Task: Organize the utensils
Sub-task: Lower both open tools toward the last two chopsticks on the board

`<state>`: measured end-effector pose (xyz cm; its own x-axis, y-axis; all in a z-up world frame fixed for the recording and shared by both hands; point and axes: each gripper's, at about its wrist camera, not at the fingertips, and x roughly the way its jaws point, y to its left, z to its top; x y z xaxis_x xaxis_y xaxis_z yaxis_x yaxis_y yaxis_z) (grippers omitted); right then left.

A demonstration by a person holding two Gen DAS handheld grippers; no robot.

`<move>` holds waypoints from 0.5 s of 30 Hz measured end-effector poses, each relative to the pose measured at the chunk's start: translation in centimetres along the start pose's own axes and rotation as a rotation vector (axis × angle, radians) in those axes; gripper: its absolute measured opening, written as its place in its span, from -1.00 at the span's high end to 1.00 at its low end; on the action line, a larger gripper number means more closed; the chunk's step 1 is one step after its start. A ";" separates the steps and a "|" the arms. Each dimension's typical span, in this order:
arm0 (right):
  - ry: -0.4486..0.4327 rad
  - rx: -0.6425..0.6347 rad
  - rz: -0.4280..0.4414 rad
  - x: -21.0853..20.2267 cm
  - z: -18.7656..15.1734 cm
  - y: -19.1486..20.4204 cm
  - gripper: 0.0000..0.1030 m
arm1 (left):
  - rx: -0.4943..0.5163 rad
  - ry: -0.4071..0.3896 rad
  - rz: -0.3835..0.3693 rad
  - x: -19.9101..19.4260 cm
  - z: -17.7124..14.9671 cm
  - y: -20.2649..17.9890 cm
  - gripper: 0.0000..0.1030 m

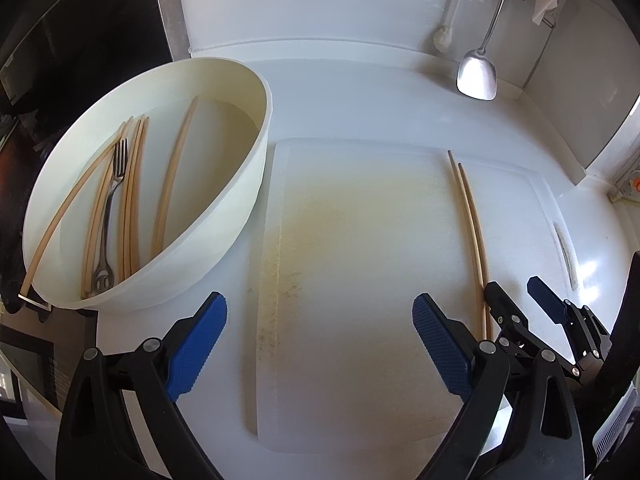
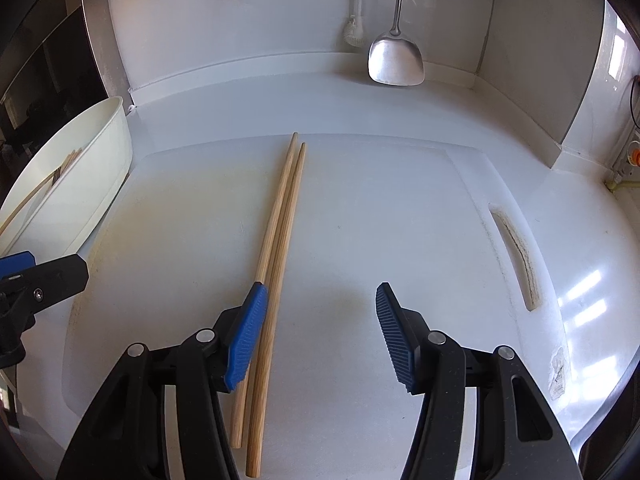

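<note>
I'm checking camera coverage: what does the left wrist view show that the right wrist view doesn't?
Left wrist only: the fork and loose chopsticks lying inside the white tub. Right wrist only: the full length of the chopstick pair, one beside the right gripper's left finger. Both: cutting board, hanging spatula, tub, chopstick pair.

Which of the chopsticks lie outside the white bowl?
The pair of chopsticks lying side by side on the cutting board, beside the right gripper; all others are inside the bowl.

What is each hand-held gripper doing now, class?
Left hand-held gripper: open, holding nothing.
Right hand-held gripper: open beside the chopsticks, not gripping them.
</note>
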<state>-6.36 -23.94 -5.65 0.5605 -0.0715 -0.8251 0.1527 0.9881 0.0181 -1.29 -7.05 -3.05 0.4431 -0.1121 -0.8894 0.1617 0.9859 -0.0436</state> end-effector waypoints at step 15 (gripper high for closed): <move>-0.020 0.039 -0.013 -0.9 0.7 -2.5 -0.06 | 0.000 0.007 -0.013 0.3 0.0 -0.5 -0.79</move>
<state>-6.63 -26.42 -4.55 0.5739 -0.0877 -0.8142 0.1916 0.9810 0.0293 -1.27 -7.60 -3.33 0.4351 -0.1238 -0.8918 0.1674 0.9844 -0.0550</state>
